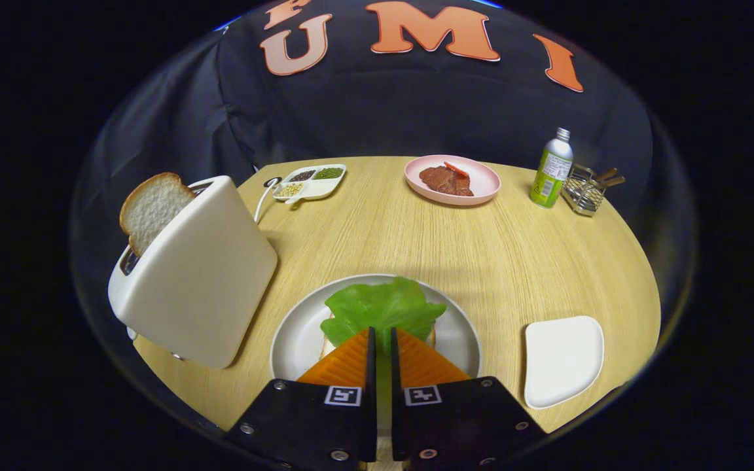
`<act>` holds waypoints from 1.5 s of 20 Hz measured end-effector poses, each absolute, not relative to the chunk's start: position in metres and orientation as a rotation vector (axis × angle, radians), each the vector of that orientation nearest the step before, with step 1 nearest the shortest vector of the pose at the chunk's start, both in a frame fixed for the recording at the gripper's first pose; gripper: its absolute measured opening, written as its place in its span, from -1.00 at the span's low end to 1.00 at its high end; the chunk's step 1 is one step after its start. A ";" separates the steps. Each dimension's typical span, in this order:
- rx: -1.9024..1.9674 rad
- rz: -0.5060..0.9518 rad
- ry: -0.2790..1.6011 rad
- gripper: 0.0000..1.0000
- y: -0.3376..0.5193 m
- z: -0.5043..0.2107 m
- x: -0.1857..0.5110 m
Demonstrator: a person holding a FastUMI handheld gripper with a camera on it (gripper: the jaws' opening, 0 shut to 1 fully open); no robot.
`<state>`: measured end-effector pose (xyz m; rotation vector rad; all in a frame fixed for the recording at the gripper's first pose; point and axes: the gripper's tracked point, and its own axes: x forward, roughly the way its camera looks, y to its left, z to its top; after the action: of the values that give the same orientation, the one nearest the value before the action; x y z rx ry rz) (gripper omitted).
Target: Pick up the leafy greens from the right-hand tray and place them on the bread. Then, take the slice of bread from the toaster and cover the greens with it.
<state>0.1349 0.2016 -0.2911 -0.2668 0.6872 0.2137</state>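
On a round grey plate [292, 340], ruffled leafy greens [380, 306] covering bread [326, 343], gripper [382, 340] jaws nearly closed, seemingly pinching the leaf, crusty slice of bread [152, 208] in glossy white toaster [200, 275].

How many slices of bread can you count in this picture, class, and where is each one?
2. One bread slice stands up out of the toaster. A second bread slice lies on the round plate under the leafy greens, mostly hidden, just ahead of the nearly closed fingers.

Green leaf [382, 306] atop bread [326, 341]; slice [152, 208] upright in toaster [200, 275].
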 end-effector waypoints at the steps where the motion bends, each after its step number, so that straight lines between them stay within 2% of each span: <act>1: -0.261 0.208 0.686 -0.78 0.201 -0.291 0.135; 3: -0.247 0.188 0.686 -0.64 0.200 -0.288 0.134; 6: -0.242 0.150 0.669 0.39 0.202 -0.274 0.131; 8: -0.252 0.137 0.632 0.82 0.210 -0.256 0.129; 9: -0.257 0.136 0.610 0.91 0.217 -0.247 0.130; 10: -0.257 0.140 0.589 0.96 0.226 -0.237 0.129; 22: -0.230 0.288 0.398 0.96 0.389 -0.159 0.106; 30: -0.294 0.314 0.382 0.96 0.447 -0.185 0.105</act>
<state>0.1049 0.4473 -0.1848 -0.2944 0.3824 0.3136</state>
